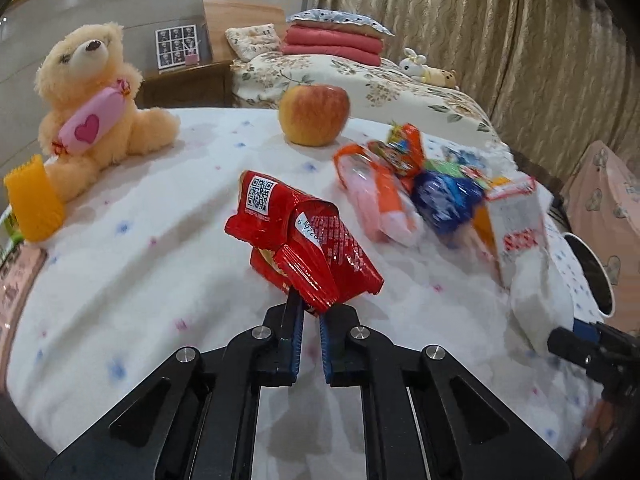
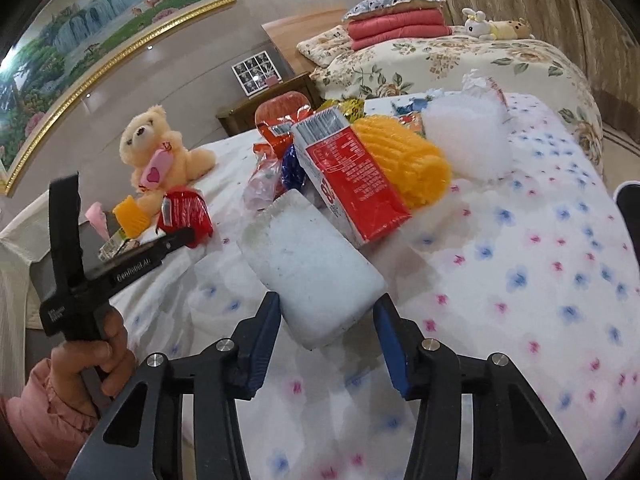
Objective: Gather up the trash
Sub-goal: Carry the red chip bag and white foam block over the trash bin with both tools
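We see a crumpled red wrapper [image 1: 304, 248], glossy foil with a white QR code patch and white print, its crimped edge pinched between the closed fingers of our left gripper [image 1: 311, 312]. It juts forward and up from the fingertips, above the flowered white cloth [image 1: 120, 280]. Our right gripper [image 2: 328, 320] clamps a white foam block [image 2: 316, 268], dull and slightly smudged, which fills the gap between the blue pads [image 2: 394, 344] and leans away over the cloth. Just beyond the block lie a red-and-white carton [image 2: 352, 176], an orange foam net [image 2: 408, 160] and other wrappers in a heap, near an apple [image 1: 314, 114] and a teddy bear [image 1: 96, 104].
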A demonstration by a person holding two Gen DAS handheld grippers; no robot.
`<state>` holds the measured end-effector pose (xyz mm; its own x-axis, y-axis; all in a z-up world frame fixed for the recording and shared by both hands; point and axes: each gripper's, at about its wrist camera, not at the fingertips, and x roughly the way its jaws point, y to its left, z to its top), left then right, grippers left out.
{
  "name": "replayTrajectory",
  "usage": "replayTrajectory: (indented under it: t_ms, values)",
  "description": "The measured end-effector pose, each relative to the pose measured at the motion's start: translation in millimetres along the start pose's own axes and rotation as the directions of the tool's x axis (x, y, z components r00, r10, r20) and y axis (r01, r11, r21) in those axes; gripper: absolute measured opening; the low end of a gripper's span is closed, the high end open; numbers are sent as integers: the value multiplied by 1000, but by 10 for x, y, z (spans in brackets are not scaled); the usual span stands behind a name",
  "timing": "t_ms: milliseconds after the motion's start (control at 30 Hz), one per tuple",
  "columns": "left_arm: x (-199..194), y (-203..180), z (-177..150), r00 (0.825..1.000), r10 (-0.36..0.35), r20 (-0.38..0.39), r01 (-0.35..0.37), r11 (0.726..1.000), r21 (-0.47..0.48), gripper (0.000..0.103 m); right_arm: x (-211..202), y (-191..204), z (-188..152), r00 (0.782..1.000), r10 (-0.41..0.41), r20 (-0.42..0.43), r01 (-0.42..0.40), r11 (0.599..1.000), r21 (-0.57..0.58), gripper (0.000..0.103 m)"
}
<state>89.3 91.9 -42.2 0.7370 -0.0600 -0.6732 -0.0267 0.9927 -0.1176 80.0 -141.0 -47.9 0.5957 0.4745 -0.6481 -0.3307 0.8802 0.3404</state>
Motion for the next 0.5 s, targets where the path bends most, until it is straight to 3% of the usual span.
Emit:
replayTrajectory:
  t_ms: [500]
  values:
    - [-294,-853,-212,986,-164,-12,165,981,99,7,-573,-523,-192,995,-68,77,59,992,110,48]
